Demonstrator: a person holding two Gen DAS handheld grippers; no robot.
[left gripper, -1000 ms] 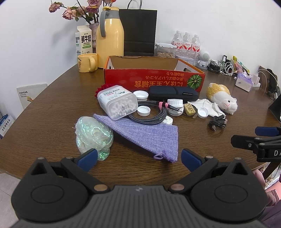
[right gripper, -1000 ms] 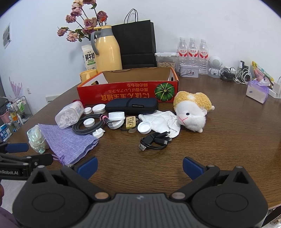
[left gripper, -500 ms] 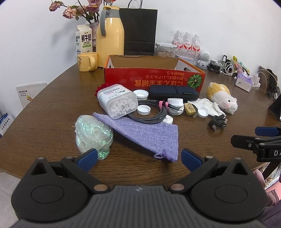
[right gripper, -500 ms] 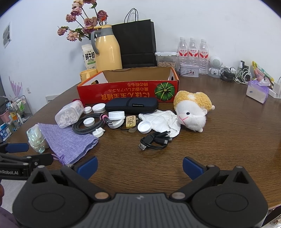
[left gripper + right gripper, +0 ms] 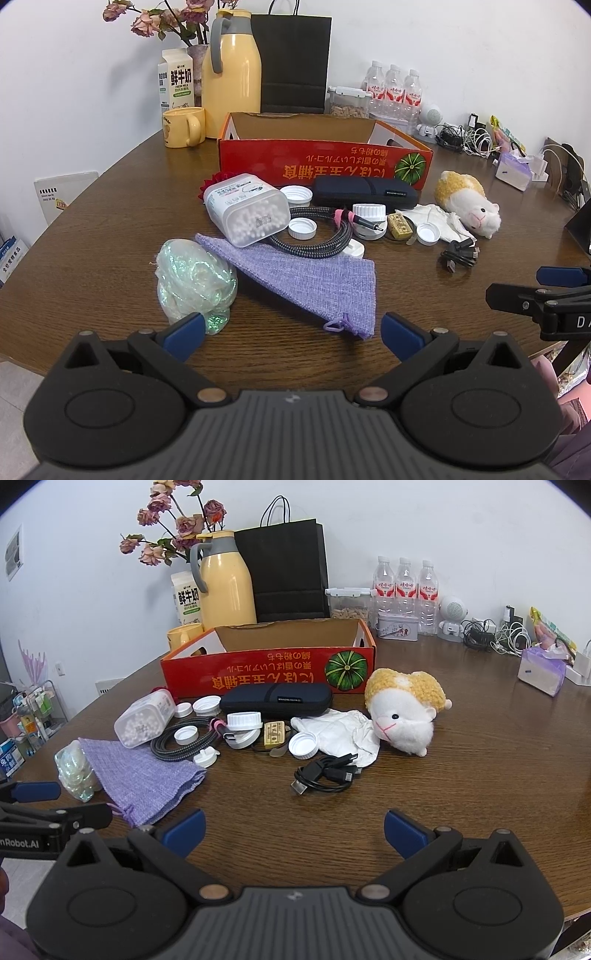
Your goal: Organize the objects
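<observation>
Pouch (image 5: 306, 280) before box (image 5: 325, 162)

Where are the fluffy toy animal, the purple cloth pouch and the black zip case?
Toy animal (image 5: 404, 716): right wrist view, on its white face.
Purple pouch (image 5: 306, 277): left wrist view, middle of the fabric.
Black case (image 5: 275, 699): right wrist view, on its top face.

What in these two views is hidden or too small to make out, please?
- Floor of the red box: both views, its front wall blocks it.
- Red item behind the cotton swab tub: left view, mostly covered.
- Mug: right view, partly behind the box flap.
- Small yellow block: print too small in both.
</observation>
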